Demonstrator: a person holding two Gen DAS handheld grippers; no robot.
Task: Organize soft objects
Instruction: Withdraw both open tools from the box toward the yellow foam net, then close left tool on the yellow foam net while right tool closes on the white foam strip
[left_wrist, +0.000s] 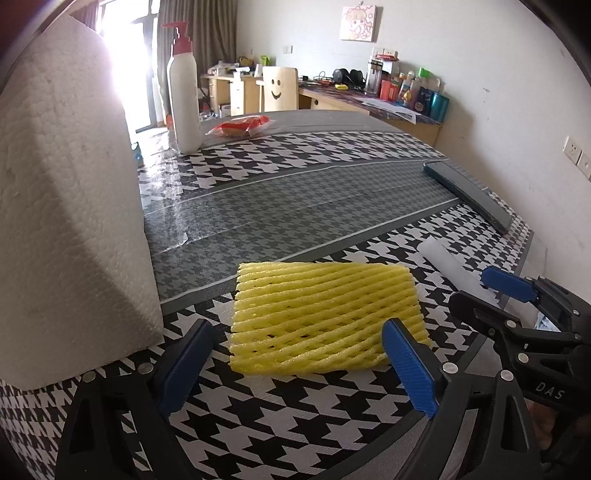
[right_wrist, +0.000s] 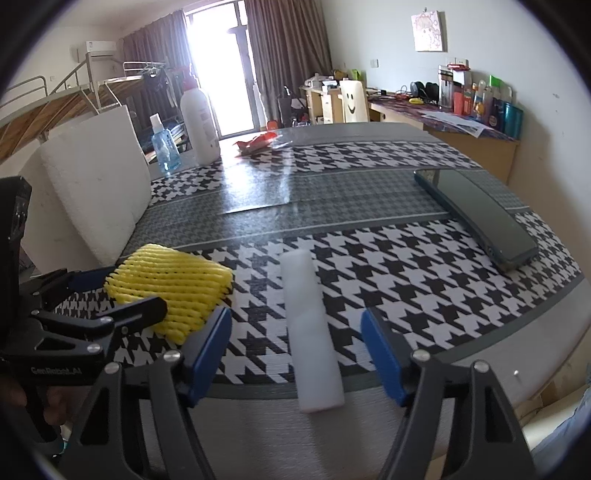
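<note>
Yellow foam net (left_wrist: 325, 317) lies flat on the desk (left_wrist: 295, 206) right ahead of the left tool (left_wrist: 295, 365), whose blue pads are spread wide and hold nothing. Looks near-weightless and squashy, open mesh, so it should compress to almost nothing under the pads; best bet is pinching the near edge or a corner, since a flat-down grab may just slide it. White foam stick (right_wrist: 314, 328) lies lengthwise between the right tool's (right_wrist: 295, 358) spread pads, its near end just over the desk edge; also light, a bit stiffer, so grip across the middle. Big white foam block (left_wrist: 70, 206) stands to the left, touching or nearly touching the net's corner, hard to tell through the fisheye. Desk cover is houndstooth, glossy and probably slick, so light foam will skate. Also on the desk: dark phone-like slab (right_wrist: 476, 214), pump bottle (left_wrist: 184, 99), red packet (left_wrist: 240, 125). Cluttered room behind, bright window glare.
</note>
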